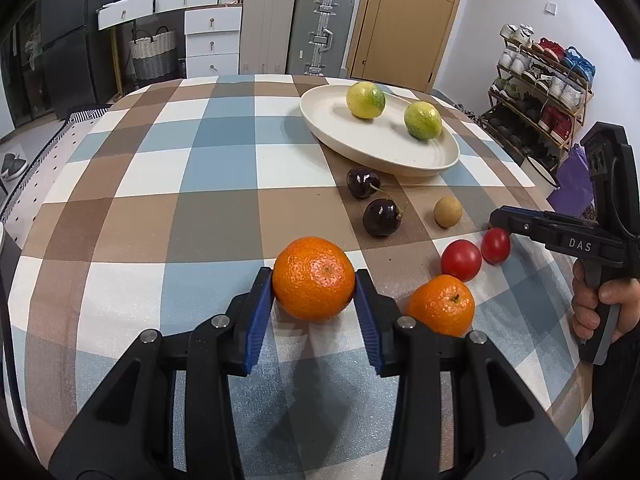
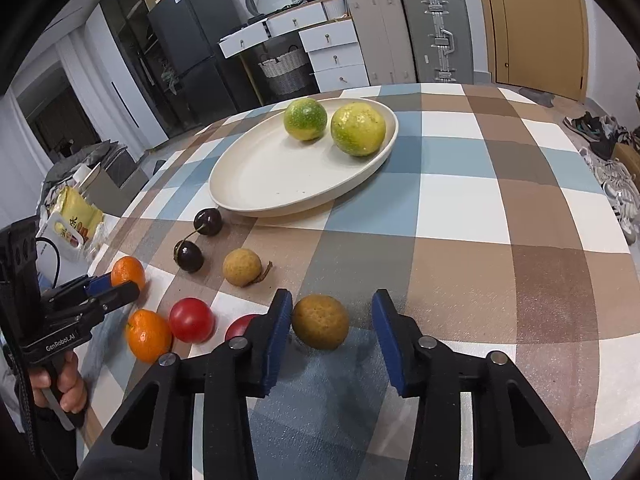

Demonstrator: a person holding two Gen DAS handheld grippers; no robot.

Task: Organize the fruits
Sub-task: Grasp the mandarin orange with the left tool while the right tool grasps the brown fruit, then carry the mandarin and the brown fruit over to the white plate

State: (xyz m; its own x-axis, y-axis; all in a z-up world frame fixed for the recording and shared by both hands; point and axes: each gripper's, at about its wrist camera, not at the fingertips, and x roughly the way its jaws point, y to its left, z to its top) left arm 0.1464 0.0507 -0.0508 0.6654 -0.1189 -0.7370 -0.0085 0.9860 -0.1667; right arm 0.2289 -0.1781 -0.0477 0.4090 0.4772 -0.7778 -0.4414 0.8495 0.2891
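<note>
Left hand-held gripper (image 1: 314,280) pinches an orange (image 1: 313,278) near the tabletop (image 1: 208,208) near edge; plate (image 1: 400,160) lies ahead-right toward the far edge. Right hand-held gripper (image 2: 332,322) is spread around a brown round fruit (image 2: 320,322), left pad just beside it.

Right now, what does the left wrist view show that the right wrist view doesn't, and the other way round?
Only the left wrist view shows both blue fingers of the left gripper pressed against the mandarin, plus the shoe rack.

Only the right wrist view shows the brownish fruit sitting between the open fingers of the right gripper, untouched on its right side, plus the fridge.

Both show the plate with two green-yellow fruits, two cherries, the longan, two tomatoes and the loose mandarin.
</note>
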